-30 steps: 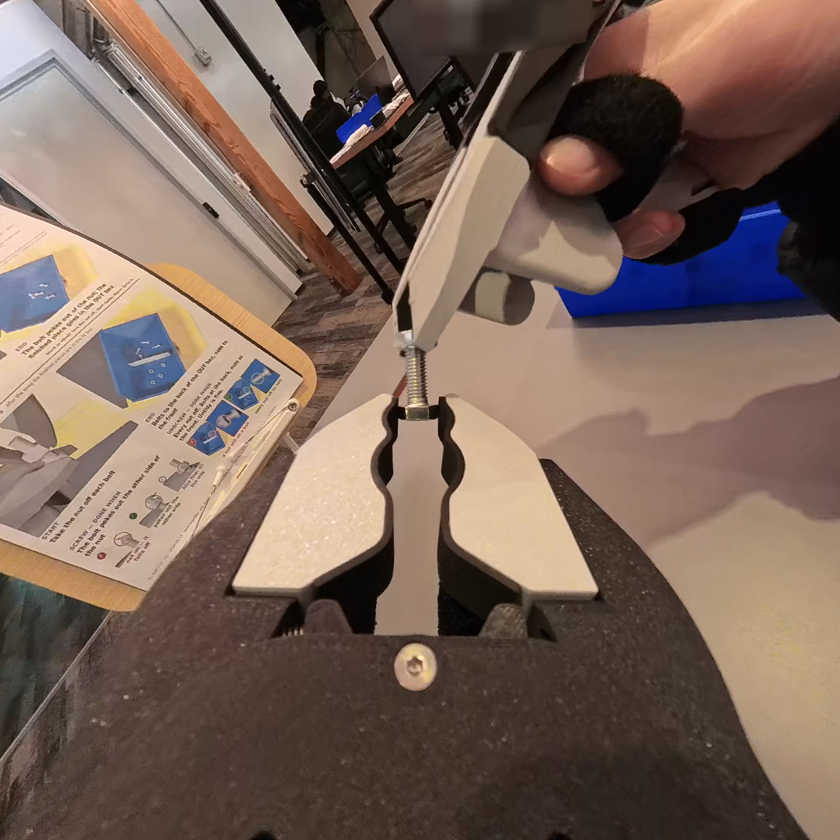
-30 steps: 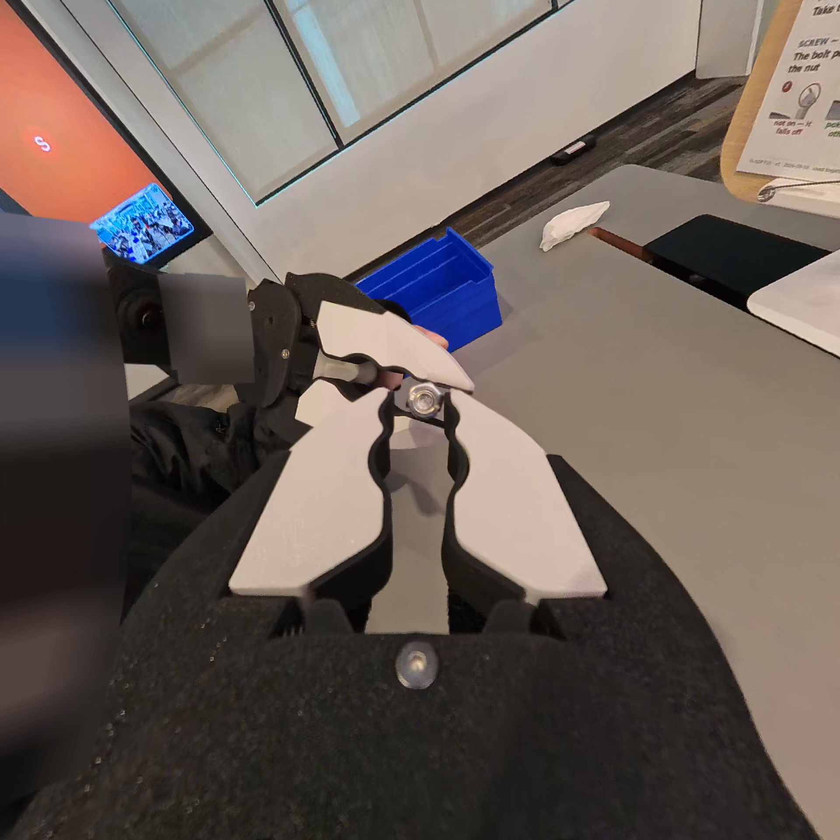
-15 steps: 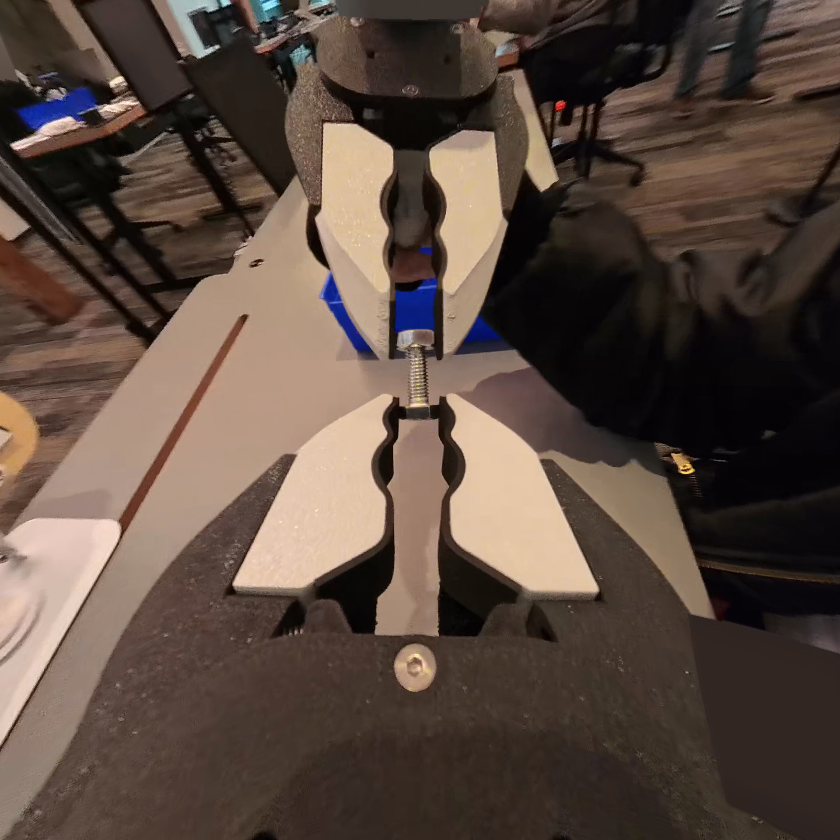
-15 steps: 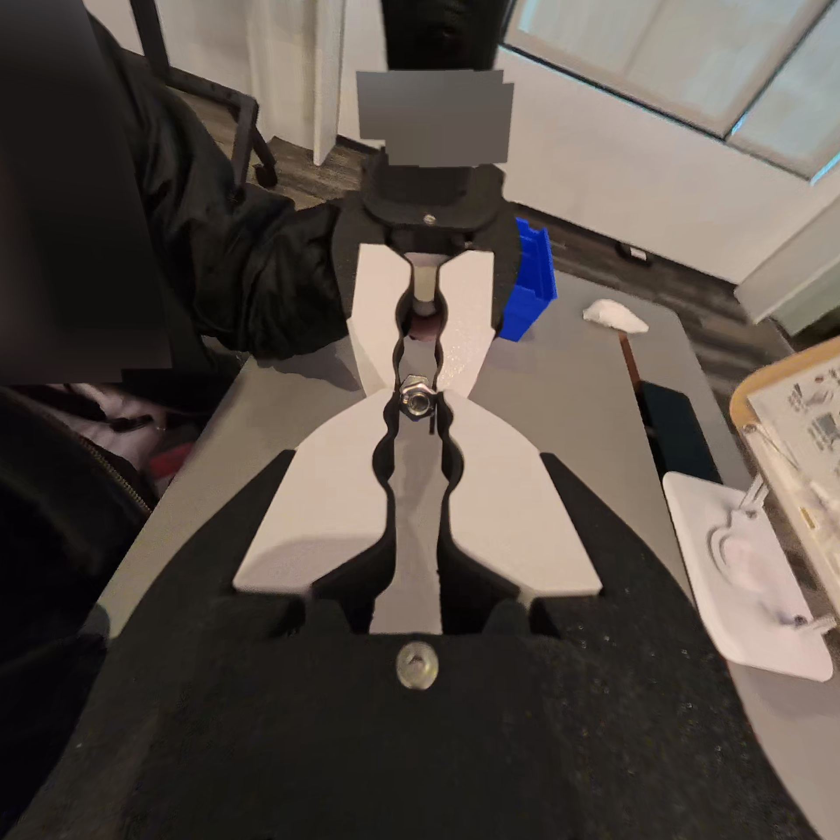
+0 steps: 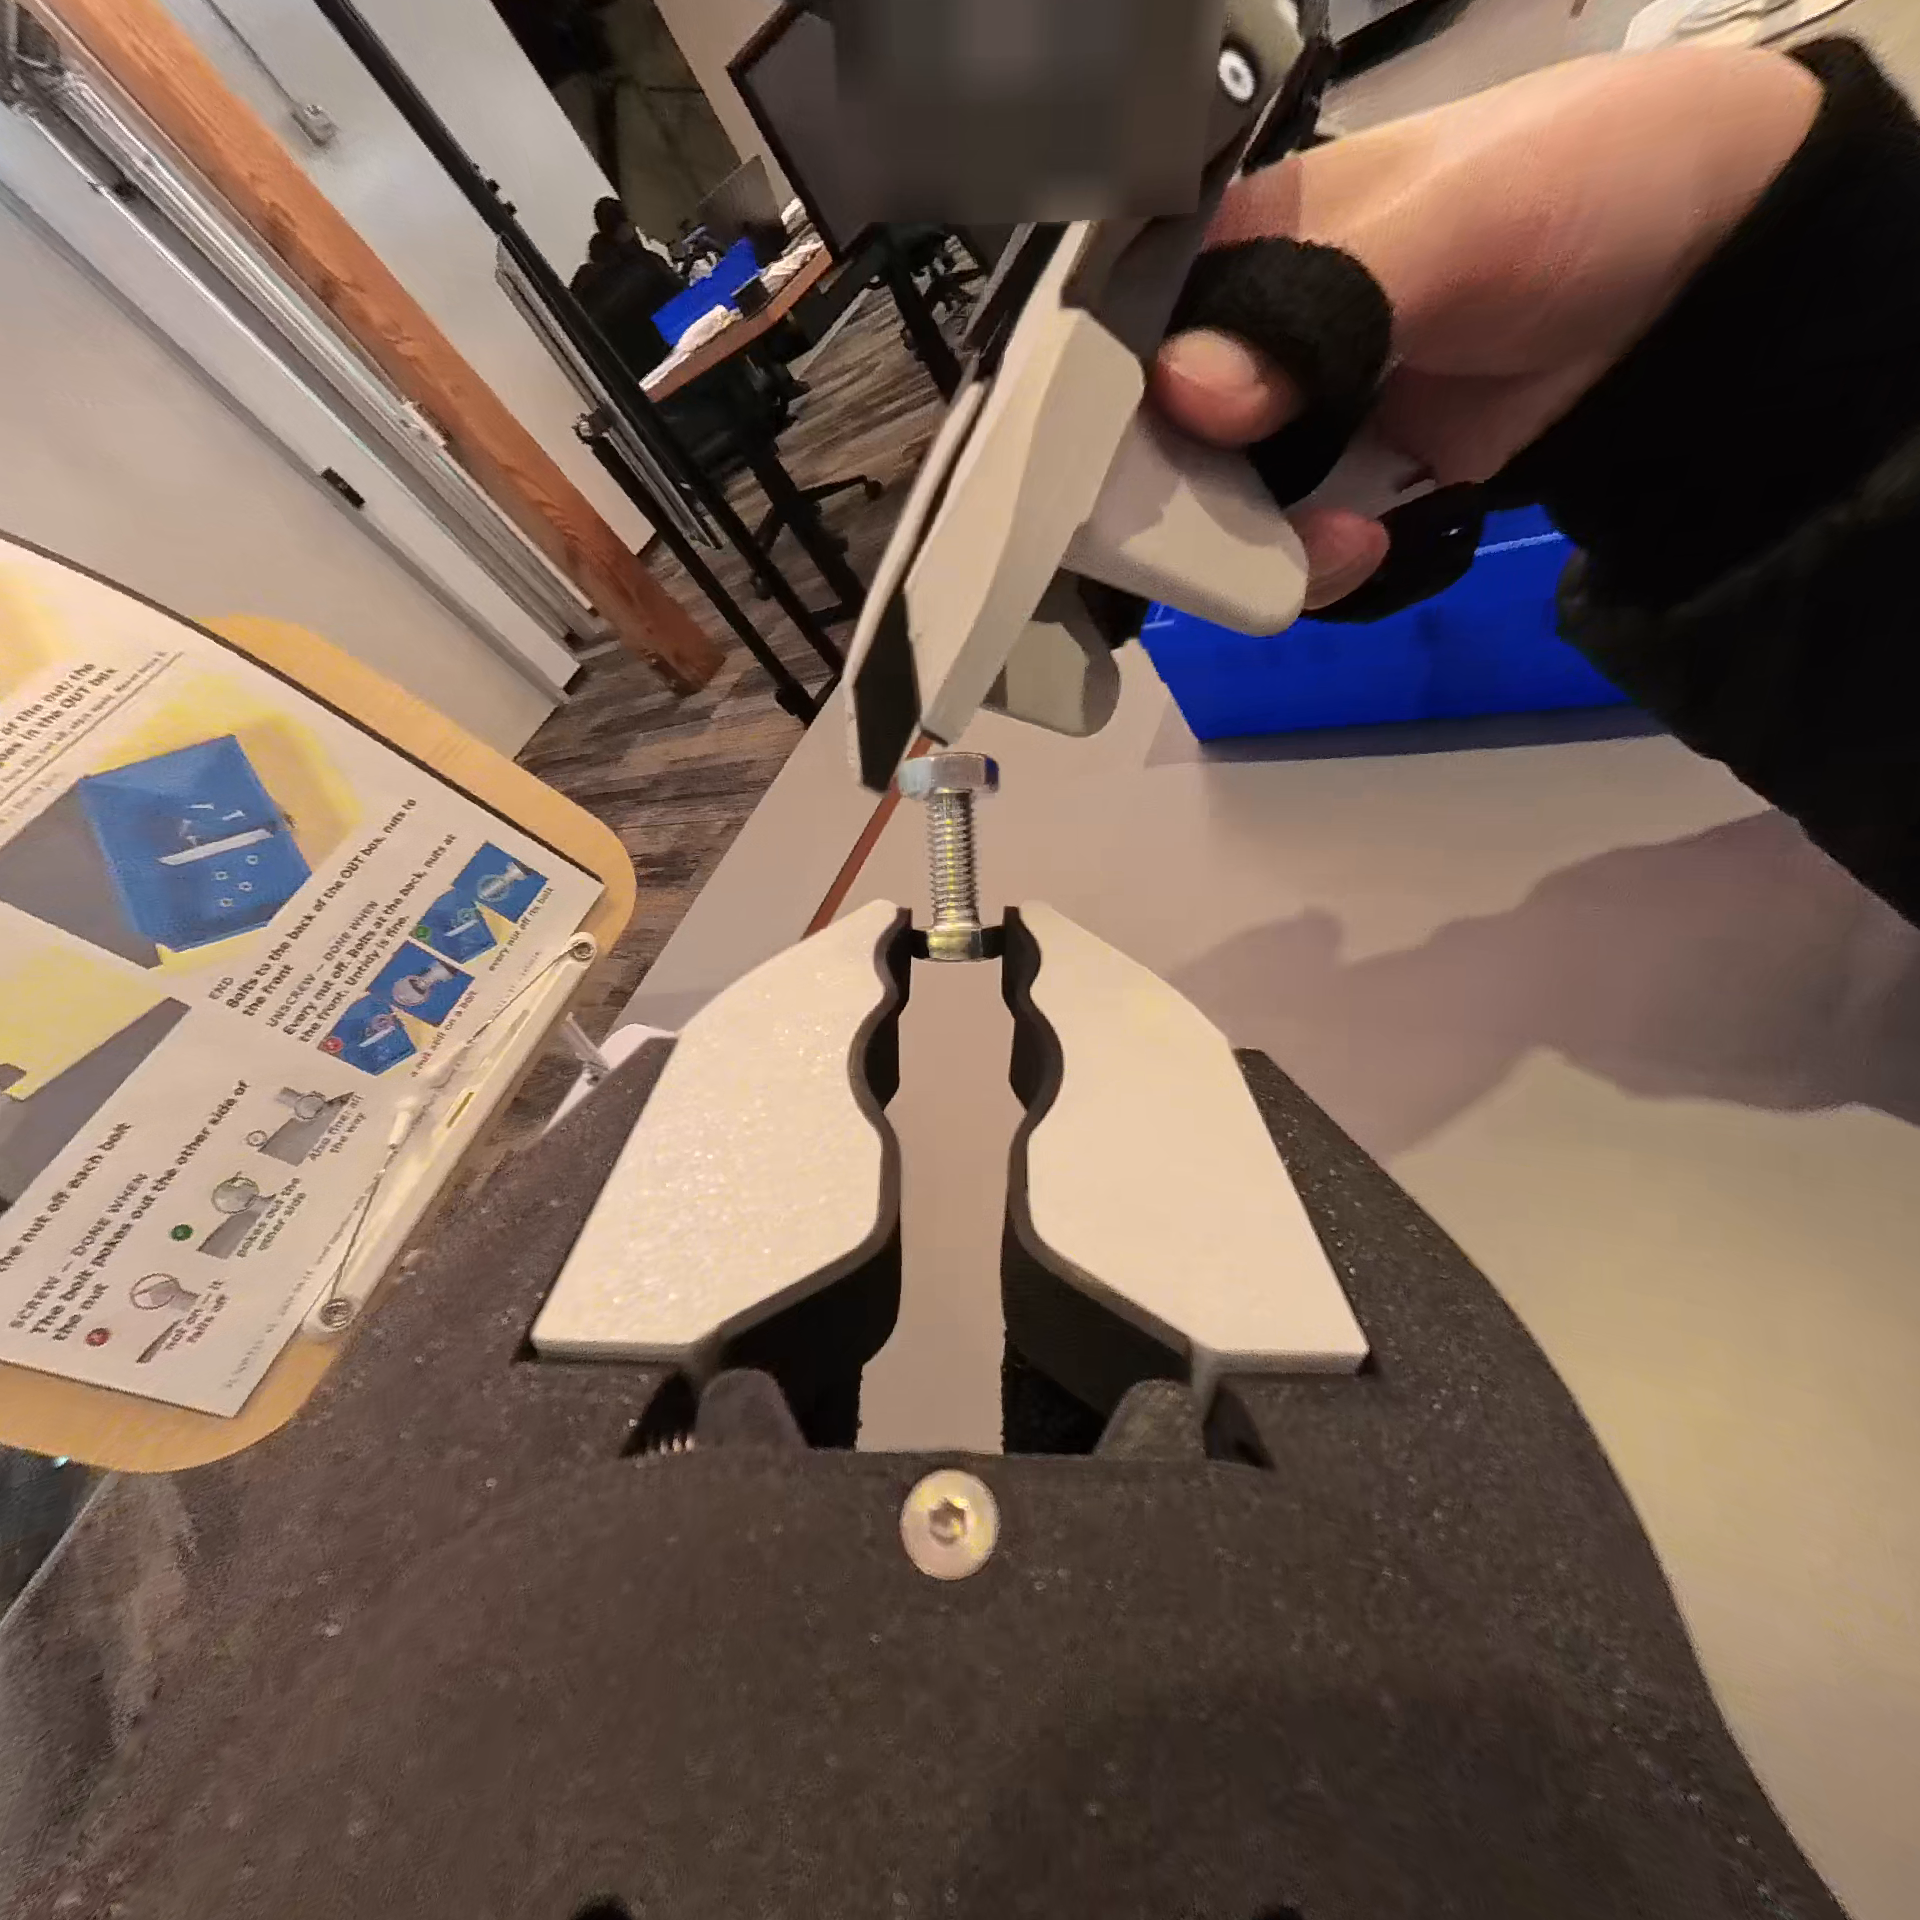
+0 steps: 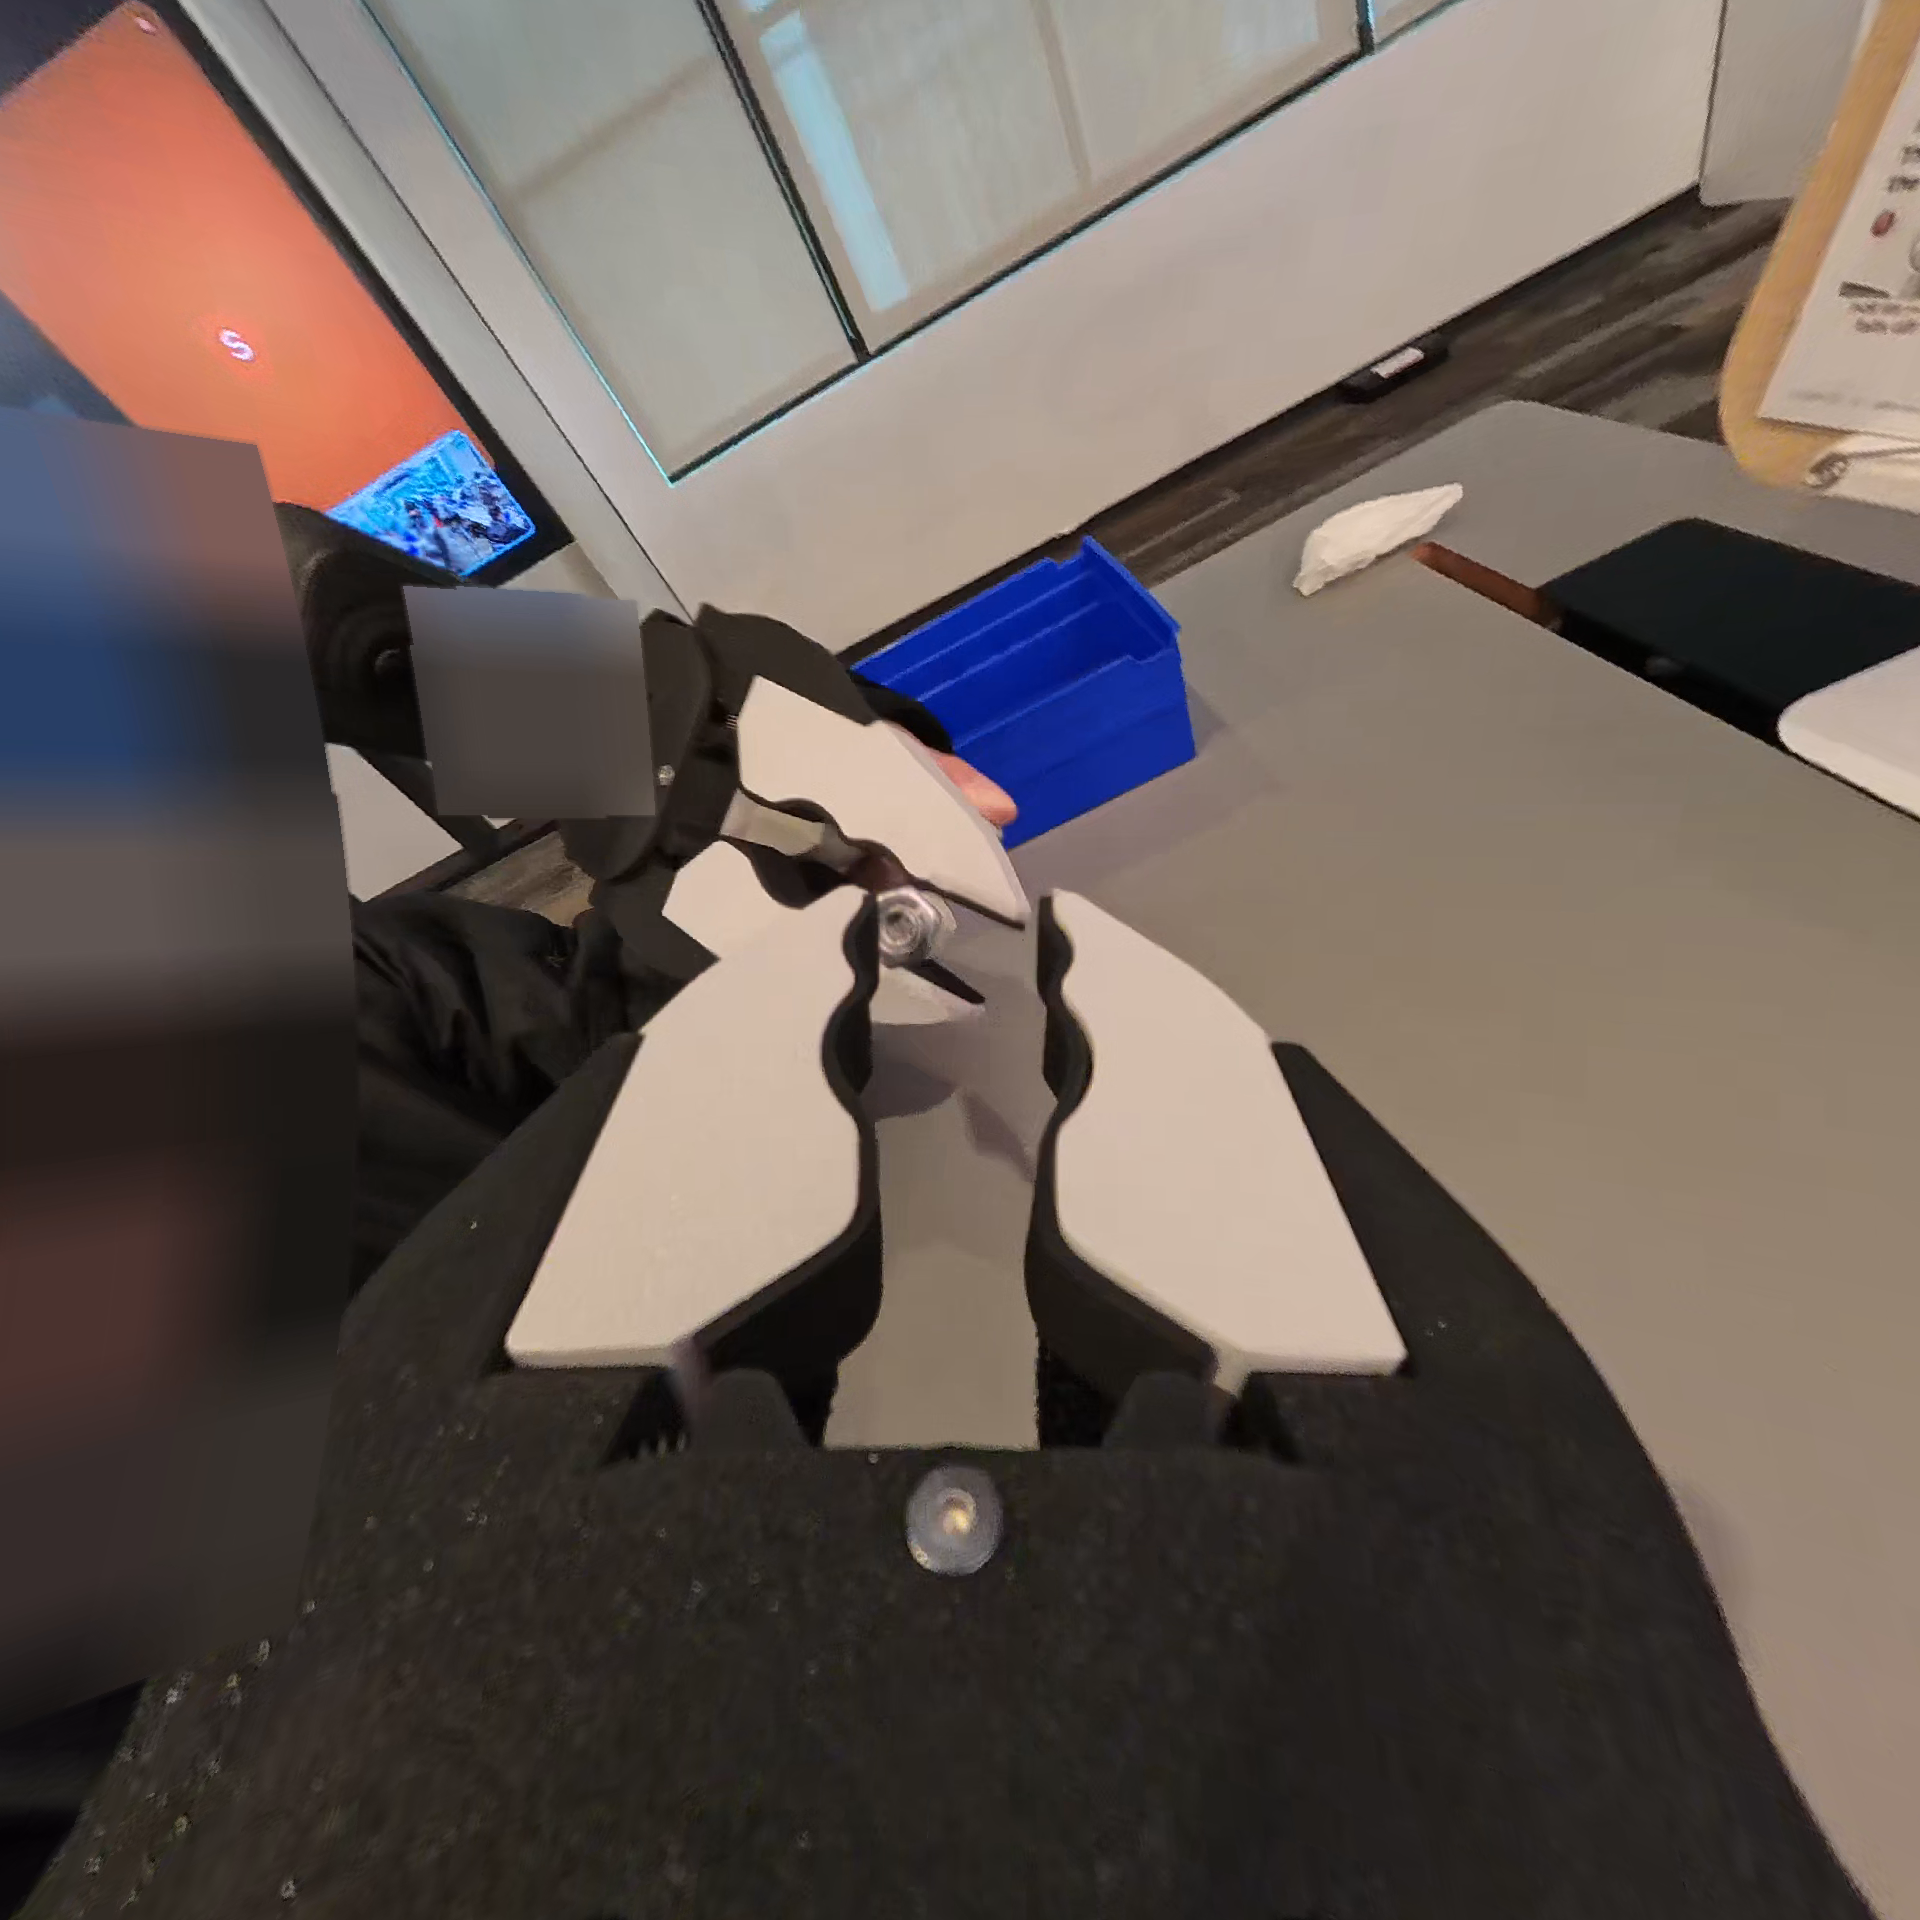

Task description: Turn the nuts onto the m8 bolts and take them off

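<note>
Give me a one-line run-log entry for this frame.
left gripper: shut on bolt head | right gripper: open around nut | nut: on bolt's far end

The bolt (image 5: 953, 852) stands out from the left gripper (image 5: 957, 940) with the right gripper (image 5: 914, 743) just beyond it over the worktop (image 5: 1455, 935), bin (image 5: 1382, 665) behind, instruction board (image 5: 260, 987) left.

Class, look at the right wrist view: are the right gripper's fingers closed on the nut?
No: the right gripper stands open, and the nut touches at most one finger.
</note>
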`<control>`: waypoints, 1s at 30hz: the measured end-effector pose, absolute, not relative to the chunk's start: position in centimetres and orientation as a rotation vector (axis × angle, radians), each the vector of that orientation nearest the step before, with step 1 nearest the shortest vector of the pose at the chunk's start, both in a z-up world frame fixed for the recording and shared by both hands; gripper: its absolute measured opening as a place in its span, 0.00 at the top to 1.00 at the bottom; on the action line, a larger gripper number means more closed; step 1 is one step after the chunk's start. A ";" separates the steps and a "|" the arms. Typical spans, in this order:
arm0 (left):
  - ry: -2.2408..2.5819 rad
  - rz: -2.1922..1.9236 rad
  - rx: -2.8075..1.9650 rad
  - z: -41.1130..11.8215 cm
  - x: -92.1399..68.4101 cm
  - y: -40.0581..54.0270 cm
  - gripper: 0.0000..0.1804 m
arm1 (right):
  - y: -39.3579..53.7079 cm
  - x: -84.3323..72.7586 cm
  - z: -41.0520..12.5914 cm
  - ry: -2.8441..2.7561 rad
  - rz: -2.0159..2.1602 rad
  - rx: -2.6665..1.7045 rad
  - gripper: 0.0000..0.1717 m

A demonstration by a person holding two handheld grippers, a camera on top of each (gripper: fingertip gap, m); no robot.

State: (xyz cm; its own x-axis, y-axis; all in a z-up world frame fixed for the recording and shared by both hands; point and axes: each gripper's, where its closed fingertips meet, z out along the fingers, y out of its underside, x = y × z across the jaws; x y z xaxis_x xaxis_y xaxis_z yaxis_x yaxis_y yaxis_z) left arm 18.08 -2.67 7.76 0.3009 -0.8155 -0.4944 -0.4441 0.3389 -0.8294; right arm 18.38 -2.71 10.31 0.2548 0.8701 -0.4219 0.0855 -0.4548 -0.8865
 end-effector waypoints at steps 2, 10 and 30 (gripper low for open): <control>1.329 -0.344 -1.297 7.6 18.0 -2.4 0.91 | -2.8 18.2 10.1 -0.880 1.277 -1.769 0.84; 1.344 -0.330 -1.305 7.2 18.1 -2.3 0.91 | -3.4 17.7 9.6 -0.972 1.183 -1.782 0.92; 1.443 -0.640 -1.349 6.7 18.4 -4.9 0.91 | -5.2 17.8 9.0 -1.350 0.889 -1.496 0.79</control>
